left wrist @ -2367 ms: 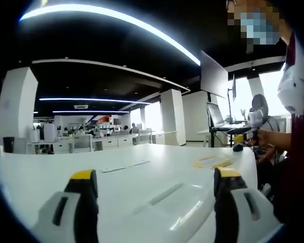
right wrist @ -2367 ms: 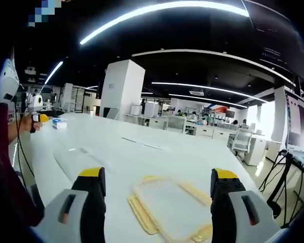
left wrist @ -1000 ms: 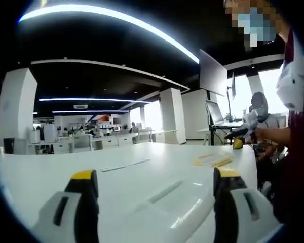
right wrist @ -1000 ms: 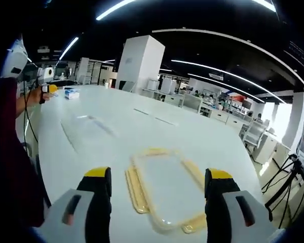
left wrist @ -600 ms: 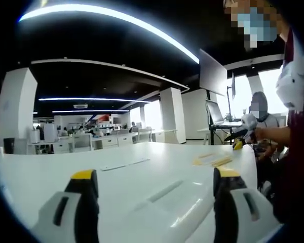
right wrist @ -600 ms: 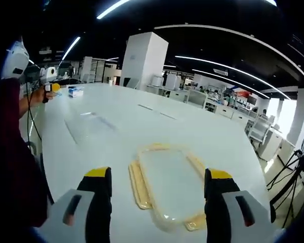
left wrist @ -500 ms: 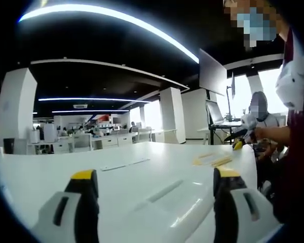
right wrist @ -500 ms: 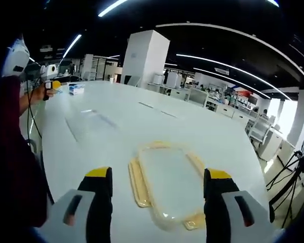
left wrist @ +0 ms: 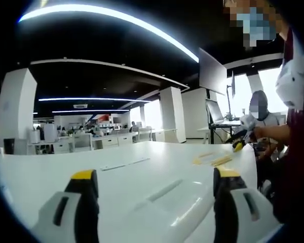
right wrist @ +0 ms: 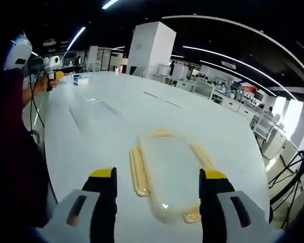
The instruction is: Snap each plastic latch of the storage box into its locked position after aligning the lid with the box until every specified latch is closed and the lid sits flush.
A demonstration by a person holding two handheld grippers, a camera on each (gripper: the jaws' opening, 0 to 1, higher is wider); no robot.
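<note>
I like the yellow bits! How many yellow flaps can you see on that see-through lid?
4: one on each side of the clear lid, namely left, right, far and near.

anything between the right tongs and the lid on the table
No. In the right gripper view, bare white table runs from the open right tongs to the clear, yellow-latched lid.

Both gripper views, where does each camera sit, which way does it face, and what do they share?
Left gripper view: rides the open left gripper, low over the white table, facing the clear box; the person's hand with the right gripper shows.
Right gripper view: rides the open right gripper, angled down at the yellow-latched lid.
Shared: table, lid, box.
</note>
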